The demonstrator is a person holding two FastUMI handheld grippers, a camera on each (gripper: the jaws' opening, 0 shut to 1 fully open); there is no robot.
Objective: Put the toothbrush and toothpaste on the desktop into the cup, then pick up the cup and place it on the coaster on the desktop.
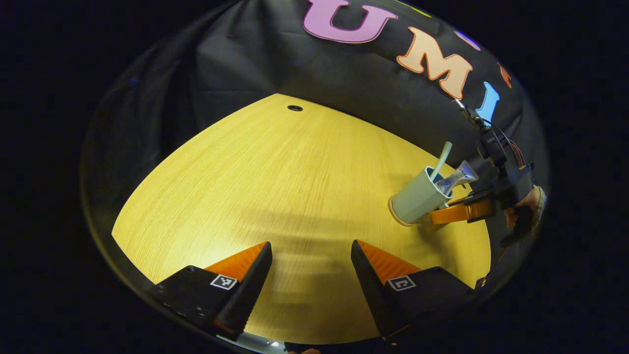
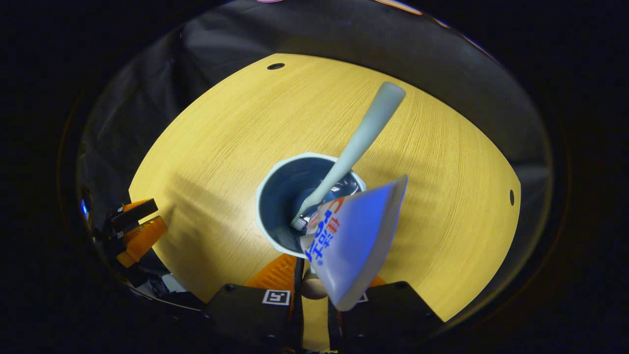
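Cup (image 1: 419, 199) sits on coaster (image 1: 399, 220); right gripper (image 1: 454, 210) fingers pinch its rim, left gripper (image 1: 311, 265) fingers wide.

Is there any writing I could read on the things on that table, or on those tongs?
Toothpaste tube: blue and red printed characters, bent and partly hidden; not legible.
Left tongs: two black-and-white pattern squares, no words.
Cup, toothbrush: no writing seen.
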